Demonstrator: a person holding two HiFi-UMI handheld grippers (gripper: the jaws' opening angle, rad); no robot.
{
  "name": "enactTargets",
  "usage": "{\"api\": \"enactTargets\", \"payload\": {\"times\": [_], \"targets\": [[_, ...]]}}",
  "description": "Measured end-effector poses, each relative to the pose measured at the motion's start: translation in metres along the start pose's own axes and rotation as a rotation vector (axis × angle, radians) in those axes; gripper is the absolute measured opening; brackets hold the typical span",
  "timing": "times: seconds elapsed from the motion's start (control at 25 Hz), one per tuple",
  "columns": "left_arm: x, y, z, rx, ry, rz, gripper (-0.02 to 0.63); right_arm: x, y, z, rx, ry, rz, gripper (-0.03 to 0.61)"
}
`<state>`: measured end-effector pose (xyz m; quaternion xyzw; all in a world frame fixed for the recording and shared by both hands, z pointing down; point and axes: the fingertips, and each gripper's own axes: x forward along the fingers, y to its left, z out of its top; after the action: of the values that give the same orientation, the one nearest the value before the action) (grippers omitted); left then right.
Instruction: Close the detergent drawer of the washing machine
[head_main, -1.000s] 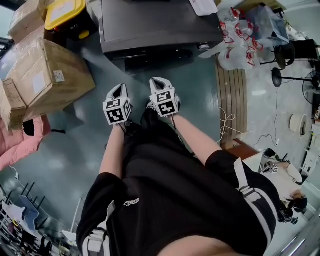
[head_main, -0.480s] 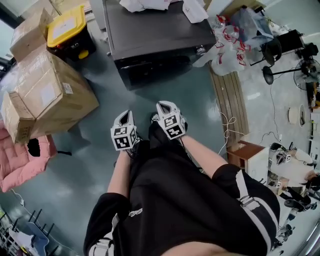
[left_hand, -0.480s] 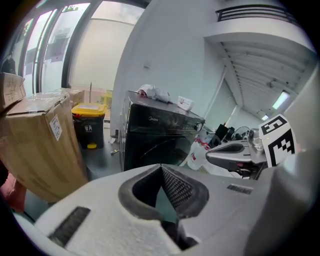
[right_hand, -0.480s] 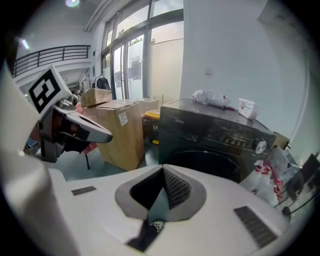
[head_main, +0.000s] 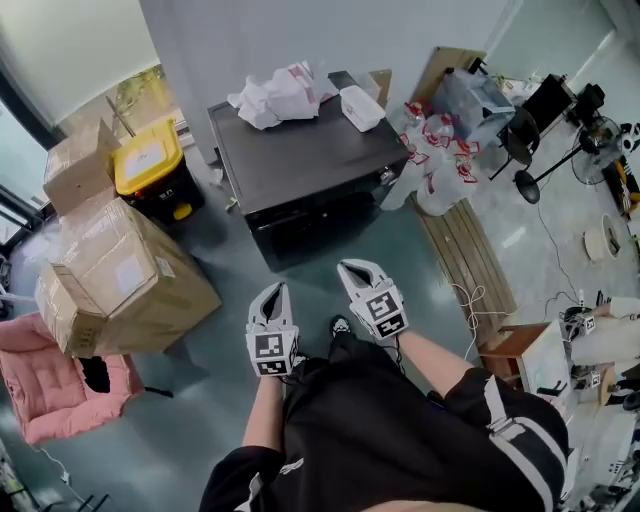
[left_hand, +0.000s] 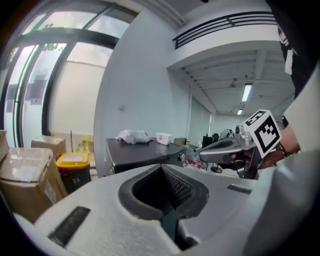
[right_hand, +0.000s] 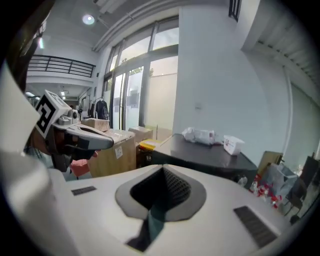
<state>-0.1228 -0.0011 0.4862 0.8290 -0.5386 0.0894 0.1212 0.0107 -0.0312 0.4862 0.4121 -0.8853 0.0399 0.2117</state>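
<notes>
The washing machine (head_main: 300, 165) is a dark grey box against the wall, ahead of me; its front (head_main: 315, 228) lies in shadow and I cannot make out the detergent drawer. My left gripper (head_main: 275, 291) and right gripper (head_main: 352, 267) are held side by side over the floor, well short of the machine, both pointing at it. Both are shut with nothing between the jaws. The left gripper view shows its own shut jaws (left_hand: 162, 171), the machine (left_hand: 142, 154) beyond and the right gripper (left_hand: 220, 149) beside. The right gripper view shows its shut jaws (right_hand: 163, 172) and the machine (right_hand: 210, 157).
A crumpled white bundle (head_main: 278, 96) and a small white box (head_main: 360, 106) lie on the machine's top. Cardboard boxes (head_main: 120, 285) and a yellow-lidded bin (head_main: 150, 165) stand to the left, a pink cushion (head_main: 50, 390) nearer. Wooden planks (head_main: 468, 250) and bagged bottles (head_main: 440, 150) lie right.
Both grippers have risen and now point more level toward the machine. The head view has tipped up, so the machine's whole top and the wall behind it show.
</notes>
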Motion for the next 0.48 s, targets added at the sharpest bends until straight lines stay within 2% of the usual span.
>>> {"api": "enactTargets", "payload": {"times": [0.16, 0.28, 0.36, 0.48], "targets": [[-0.008, 0.022, 0.039, -0.058, -0.093, 0.073, 0.006, -0.009, -0.030, 0.049, -0.080, -0.127, -0.033, 0.006], [-0.022, 0.053, 0.063, -0.056, -0.142, 0.167, 0.006, -0.029, -0.074, 0.071, -0.060, -0.232, -0.098, 0.006], [-0.033, 0.072, 0.078, -0.061, -0.169, 0.226, 0.006, -0.040, -0.099, 0.082, -0.040, -0.250, -0.152, 0.006], [-0.040, 0.080, 0.114, -0.052, -0.231, 0.255, 0.006, -0.049, -0.110, 0.125, -0.016, -0.330, -0.165, 0.006]]}}
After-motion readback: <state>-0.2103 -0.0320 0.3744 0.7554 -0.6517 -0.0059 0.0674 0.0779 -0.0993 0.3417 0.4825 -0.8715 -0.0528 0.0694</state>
